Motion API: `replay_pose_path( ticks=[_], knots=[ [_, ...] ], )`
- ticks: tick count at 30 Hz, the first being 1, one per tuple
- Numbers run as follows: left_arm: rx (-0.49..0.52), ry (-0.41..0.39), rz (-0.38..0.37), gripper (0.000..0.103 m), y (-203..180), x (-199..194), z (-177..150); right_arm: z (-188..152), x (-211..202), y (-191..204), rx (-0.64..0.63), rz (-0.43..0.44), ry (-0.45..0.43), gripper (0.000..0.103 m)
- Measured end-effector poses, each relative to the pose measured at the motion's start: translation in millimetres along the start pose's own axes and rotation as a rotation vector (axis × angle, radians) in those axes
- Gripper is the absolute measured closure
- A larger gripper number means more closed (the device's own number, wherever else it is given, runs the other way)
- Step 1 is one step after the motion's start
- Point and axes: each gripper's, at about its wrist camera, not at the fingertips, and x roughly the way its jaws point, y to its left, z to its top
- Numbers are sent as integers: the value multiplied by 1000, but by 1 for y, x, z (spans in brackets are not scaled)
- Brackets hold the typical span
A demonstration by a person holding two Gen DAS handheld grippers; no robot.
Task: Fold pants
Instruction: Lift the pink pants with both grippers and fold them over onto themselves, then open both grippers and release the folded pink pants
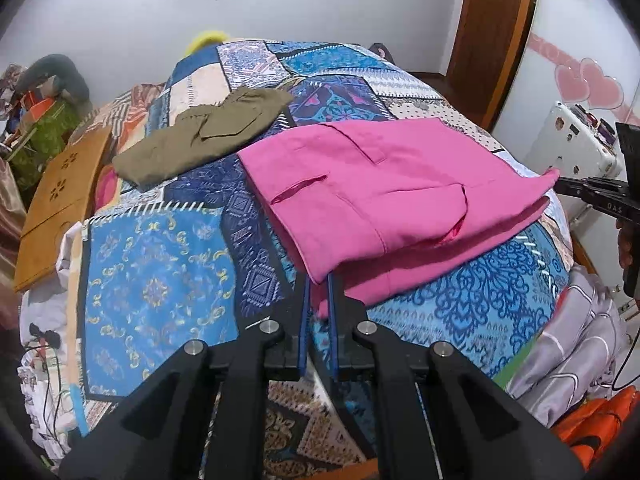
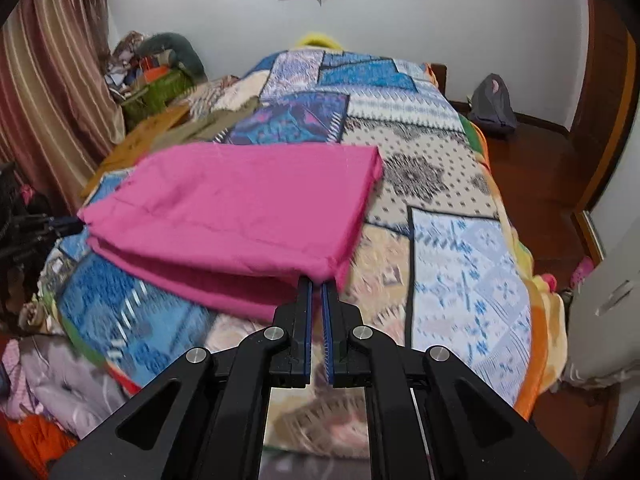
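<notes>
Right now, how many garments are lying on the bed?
2. The pink pants lie folded near the front, a corner in each shut gripper. The olive garment lies further back, toward the left. Others may be hidden in the clutter beside the bed.

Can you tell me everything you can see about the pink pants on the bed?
The pink pants are bright pink, of plain woven-looking cloth, with a slit pocket and a flap pocket showing. They are folded over, the top layer lifted off the bottom one, which rests on the patchwork bedspread. The left gripper pinches one near corner of the top layer and the right gripper the other, jaws shut on the fabric. Olive-green pants lie apart, farther back.
</notes>
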Motion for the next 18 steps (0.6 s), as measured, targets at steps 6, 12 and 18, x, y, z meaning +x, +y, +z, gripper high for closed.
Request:
replay_pose_path(
  ticks=[6,12,18],
  knots=[
    [-41,-39,31,84,11,-20,8,7,-18,-13,58,-27,-36,98],
    [-68,-80,14,65,1,-18,38,34,-18,5,58,25,-100,92],
    [-83,-57,-33,64,-20,8,49,39,17,31,44,108,-56,85]
  ],
)
